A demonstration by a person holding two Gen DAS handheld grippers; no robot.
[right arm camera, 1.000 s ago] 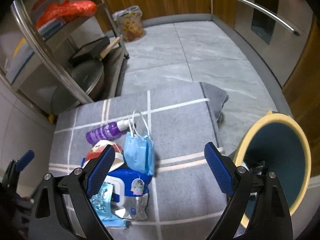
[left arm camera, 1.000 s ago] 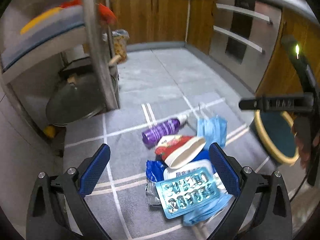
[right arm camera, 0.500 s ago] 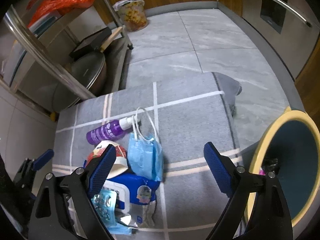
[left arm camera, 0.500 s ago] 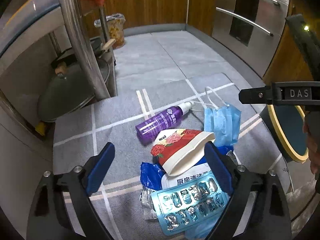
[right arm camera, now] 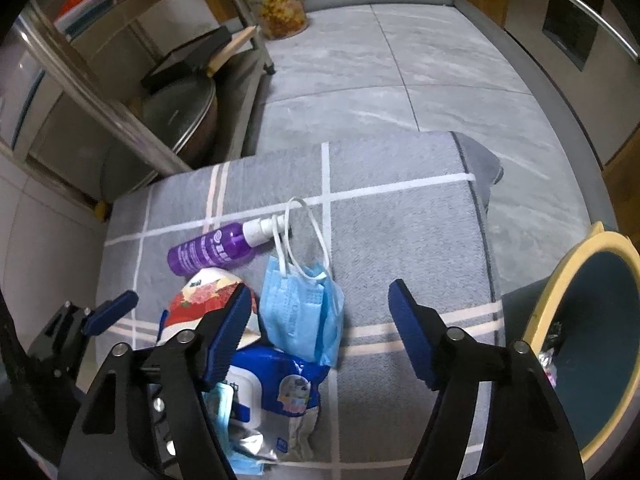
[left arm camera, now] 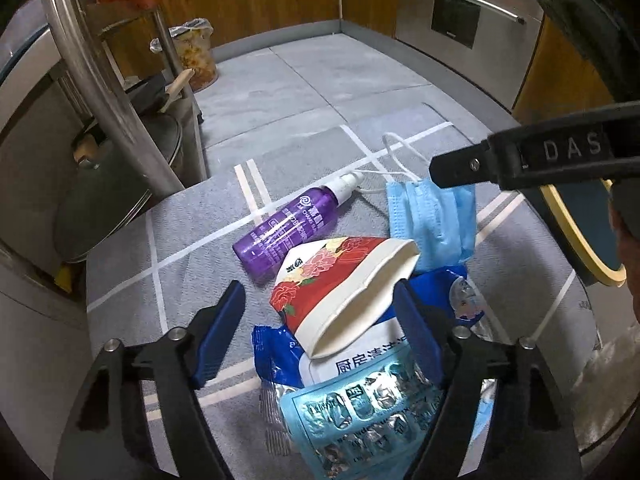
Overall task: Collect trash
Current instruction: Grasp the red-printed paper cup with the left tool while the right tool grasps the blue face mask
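1. Our left gripper is spread wide around the crushed paper cup, lower centre of frame.
2. Our right gripper gapes, gripping nothing, above the blue mask.
3. The bin, at right edge, holds small scraps we cannot identify.
4. Purple bottle, wipes pack and blister pack lie on the mat.

Matt grey cloth mat, glossy purple plastic bottle, shiny foil blister pack, pleated blue mask
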